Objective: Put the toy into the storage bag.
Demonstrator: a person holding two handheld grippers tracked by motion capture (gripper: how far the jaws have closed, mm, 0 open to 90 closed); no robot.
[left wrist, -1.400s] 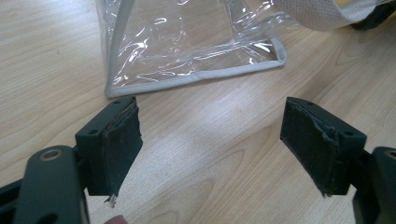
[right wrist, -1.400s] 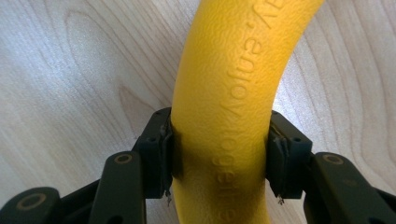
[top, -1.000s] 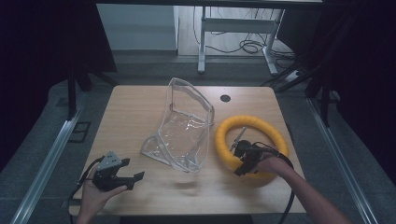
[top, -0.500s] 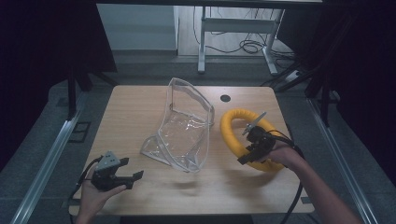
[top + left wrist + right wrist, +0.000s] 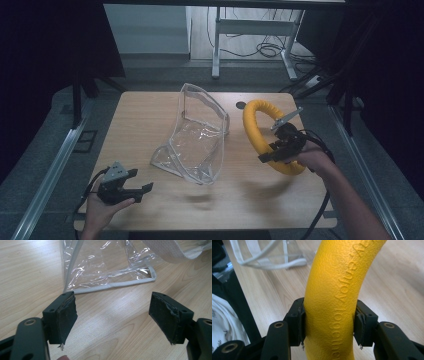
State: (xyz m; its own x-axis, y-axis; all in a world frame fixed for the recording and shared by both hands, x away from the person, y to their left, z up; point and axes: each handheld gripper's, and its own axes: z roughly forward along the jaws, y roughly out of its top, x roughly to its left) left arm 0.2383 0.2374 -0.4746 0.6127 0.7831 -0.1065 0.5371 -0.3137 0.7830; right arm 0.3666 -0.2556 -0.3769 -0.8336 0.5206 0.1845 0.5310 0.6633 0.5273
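One yellow ring [image 5: 332, 302], embossed "enjoy together", claw-clamped

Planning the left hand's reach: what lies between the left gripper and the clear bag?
Only bare wooden table between the open left gripper and the clear bag, in the left gripper view.

On the yellow ring [image 5: 332, 302] clamped in my right gripper [image 5: 329, 325], raised letters run along the curve above the jaws: "enjoy together"; the letters further up are cut off.
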